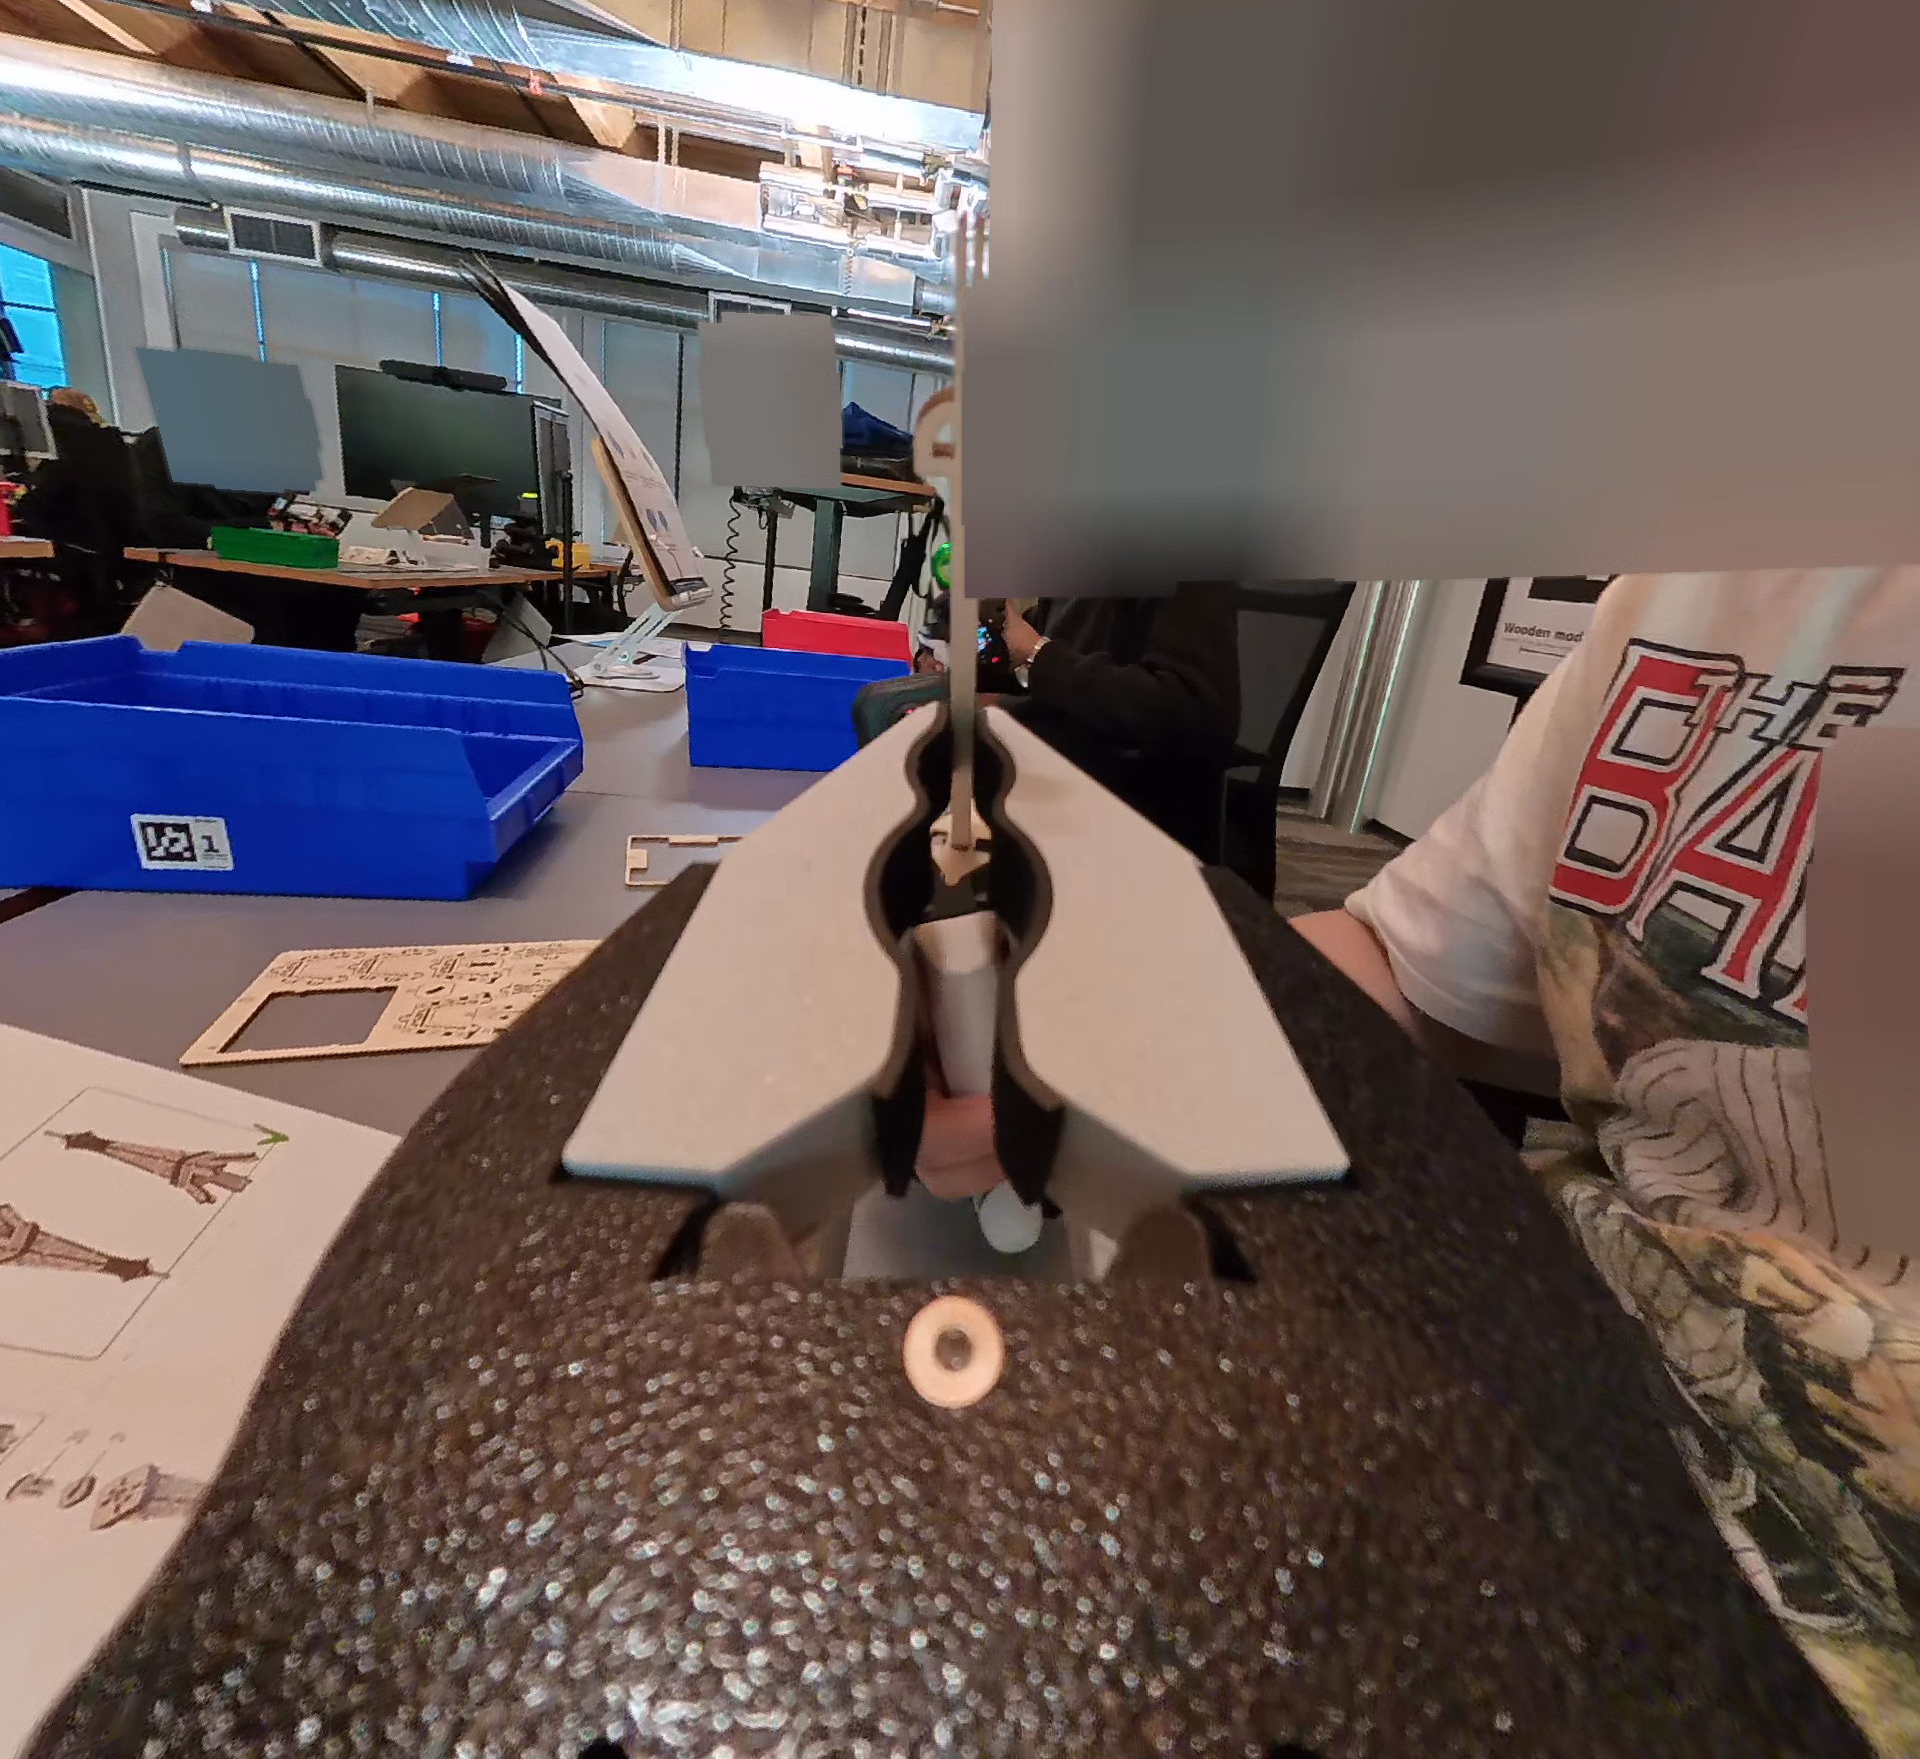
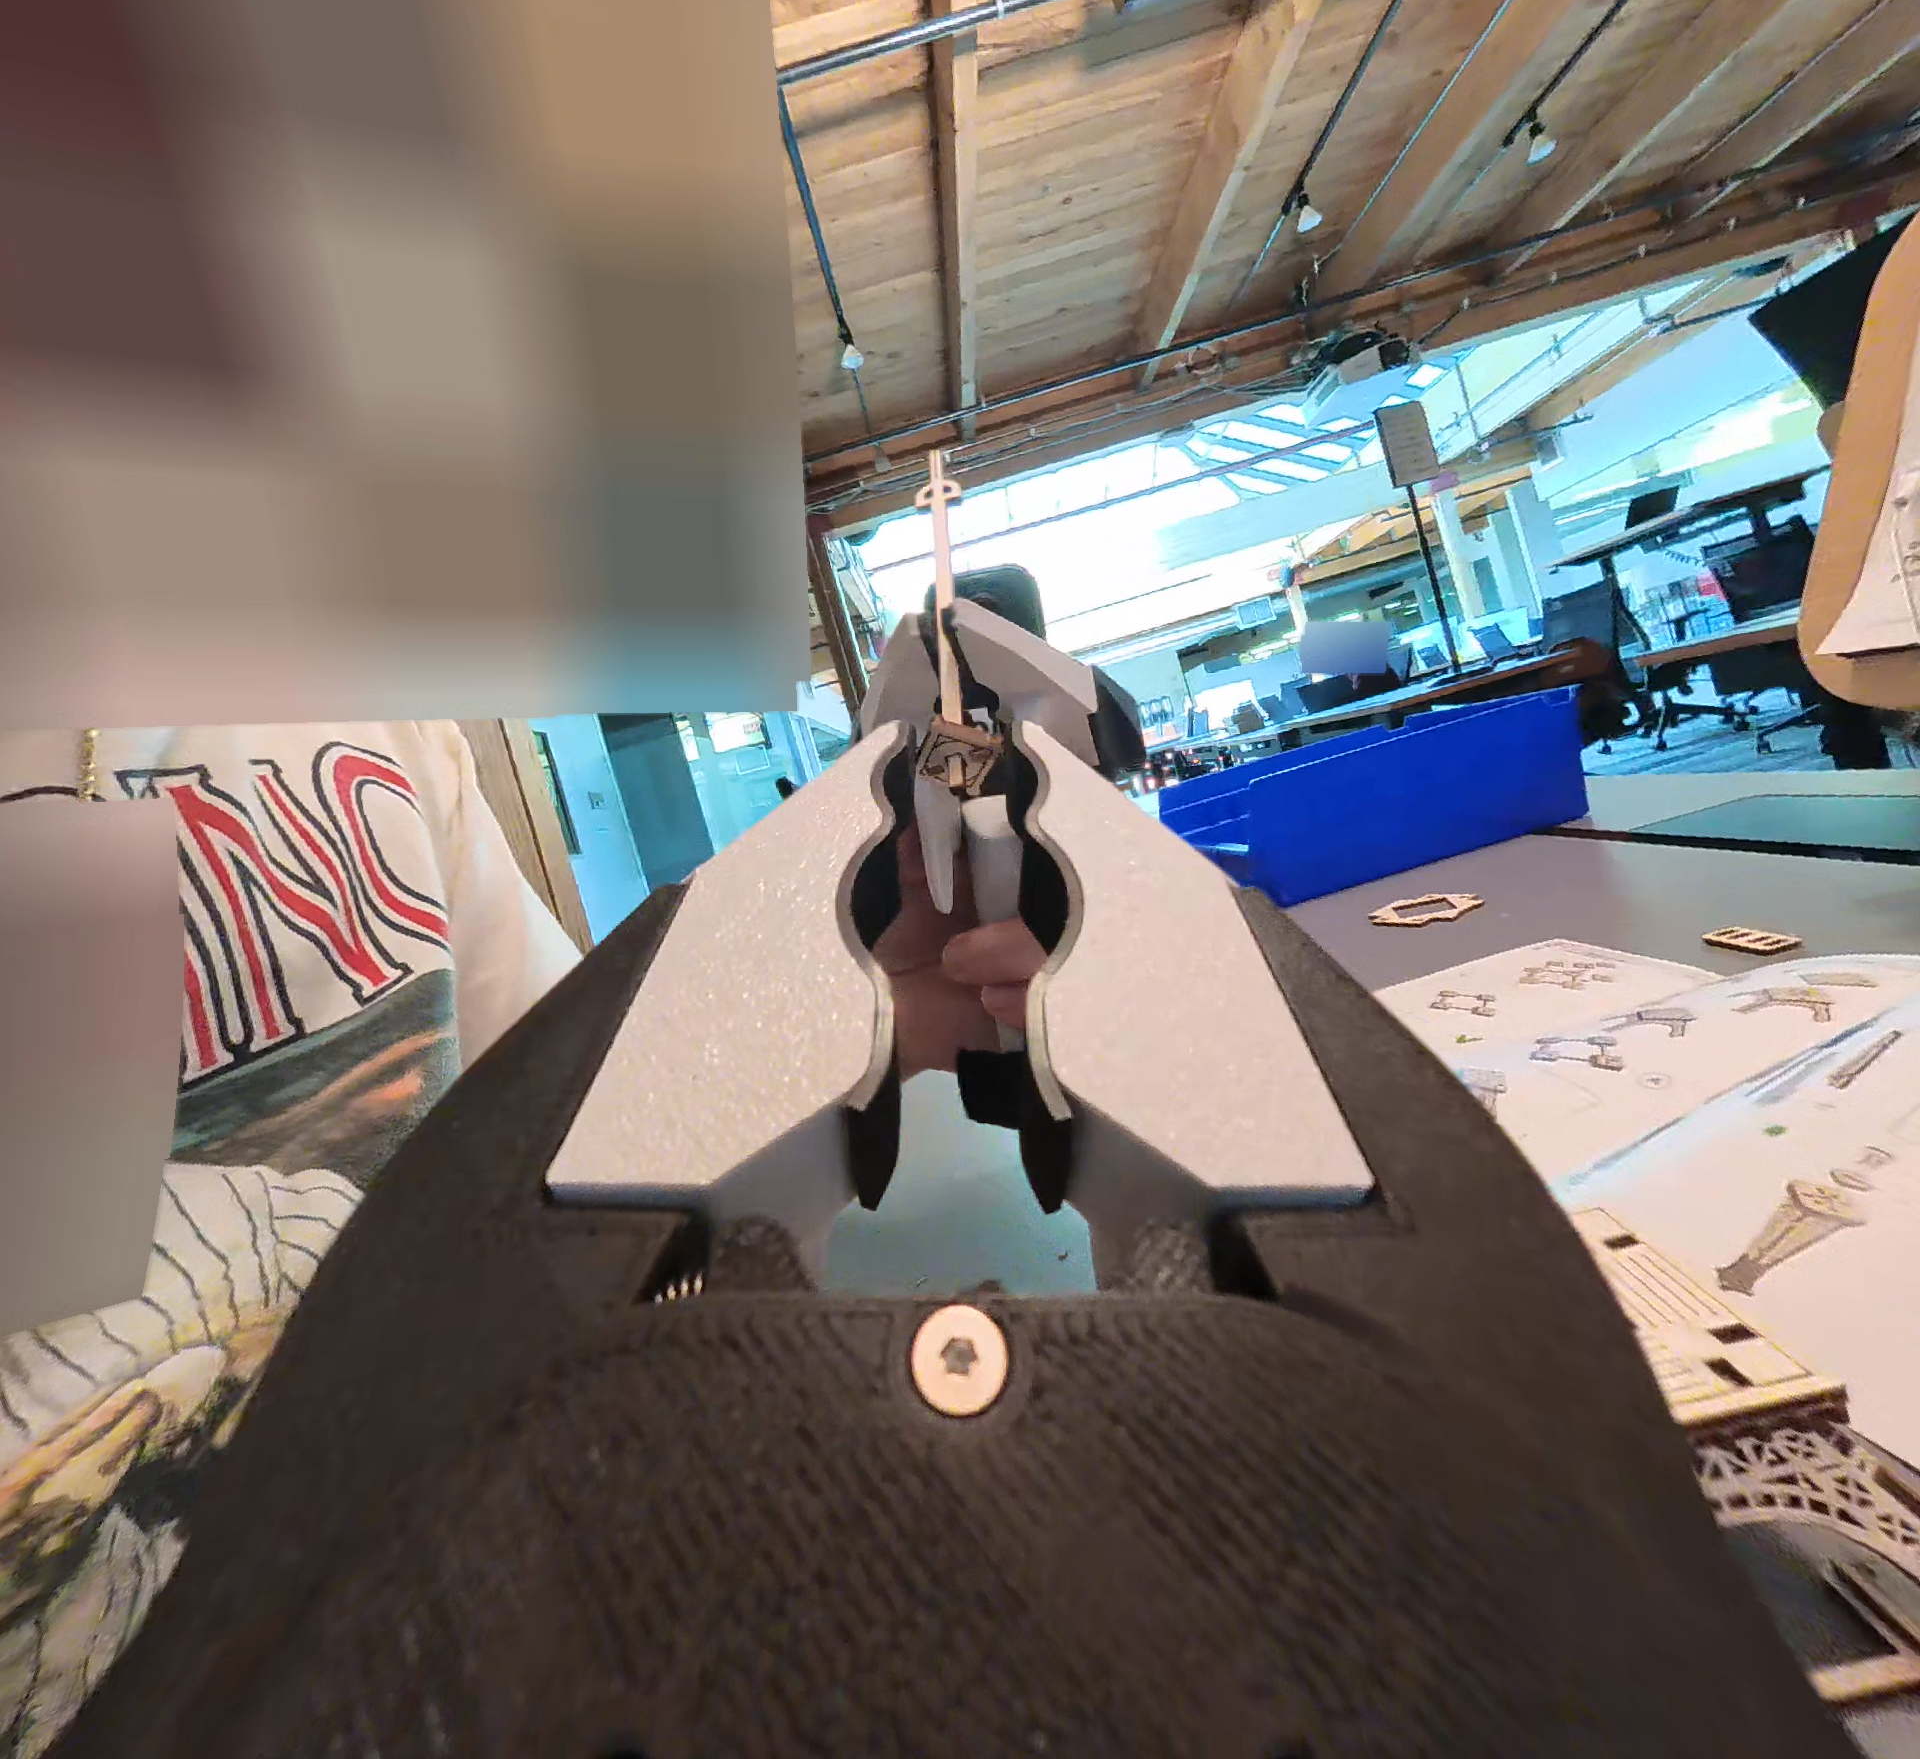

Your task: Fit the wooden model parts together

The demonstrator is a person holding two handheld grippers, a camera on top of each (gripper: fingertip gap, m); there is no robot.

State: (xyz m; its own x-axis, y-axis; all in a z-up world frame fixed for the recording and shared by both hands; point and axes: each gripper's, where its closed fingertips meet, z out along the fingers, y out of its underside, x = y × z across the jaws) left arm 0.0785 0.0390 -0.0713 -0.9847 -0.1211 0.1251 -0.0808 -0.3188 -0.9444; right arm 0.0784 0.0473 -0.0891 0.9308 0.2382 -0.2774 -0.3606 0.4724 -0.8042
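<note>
Pale tan wooden spire (image 1: 964, 649) sat between grey gripper fingers (image 1: 790, 930); bright blue bins (image 1: 312, 774) stood at the grey table's (image 1: 644, 774) far edge.

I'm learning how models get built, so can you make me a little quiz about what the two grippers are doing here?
1. True or false: the left gripper is shut on a thin wooden spire.
2. What does the right gripper hold? A a small engraved wooden block; B a screwdriver; C nothing.
3. Fill in: the big bin on the table is coloured ____.
Key: 1 true; 2 A; 3 blue.
</note>
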